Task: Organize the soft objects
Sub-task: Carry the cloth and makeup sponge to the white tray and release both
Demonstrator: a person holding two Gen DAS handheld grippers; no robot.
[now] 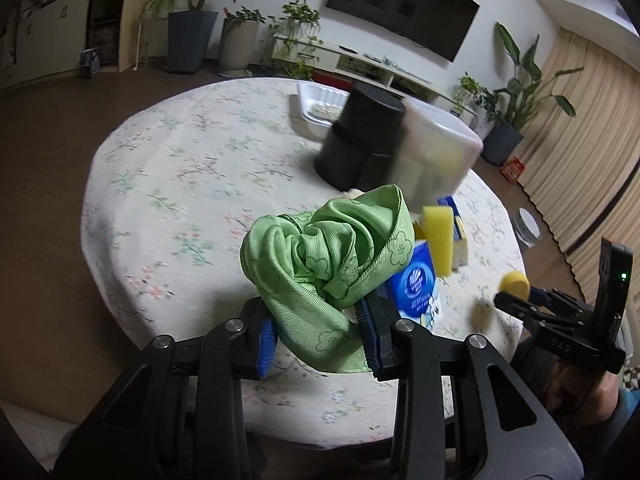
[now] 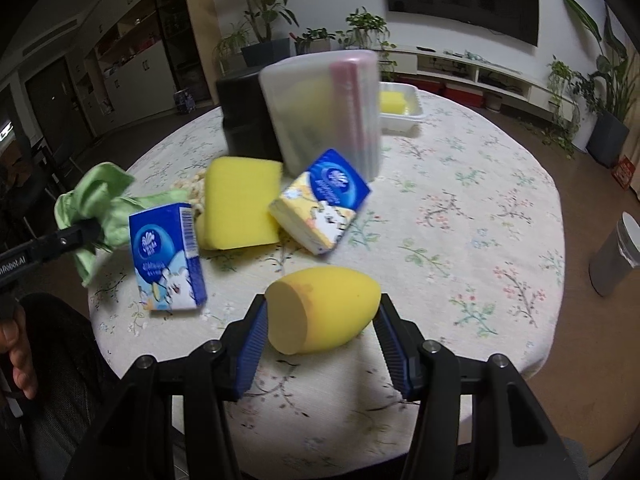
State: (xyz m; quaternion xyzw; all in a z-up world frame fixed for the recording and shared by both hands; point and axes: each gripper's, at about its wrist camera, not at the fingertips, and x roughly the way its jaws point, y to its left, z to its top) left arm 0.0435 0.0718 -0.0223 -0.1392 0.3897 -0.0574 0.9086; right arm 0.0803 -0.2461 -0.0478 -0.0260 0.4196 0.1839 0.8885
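Observation:
My left gripper (image 1: 318,336) is shut on a crumpled green cloth (image 1: 320,264), which bunches up above the blue pads and hangs over the round table (image 1: 160,184). In the right wrist view that cloth (image 2: 96,204) shows at the left in the left gripper (image 2: 86,232). My right gripper (image 2: 318,340) is shut on a yellow egg-shaped sponge (image 2: 324,312), held above the tablecloth; in the left wrist view it (image 1: 516,282) sits at the right gripper's tip. On the table lie a yellow rectangular sponge (image 2: 240,208) and two blue tissue packs (image 2: 168,256) (image 2: 320,204).
A black cylinder (image 1: 360,136) and a translucent lidded bin (image 2: 324,116) stand at the table's middle. A white tray (image 2: 400,112) with a yellow sponge sits at the far edge. Potted plants, a TV console and a grey floor bin (image 2: 616,256) surround the table.

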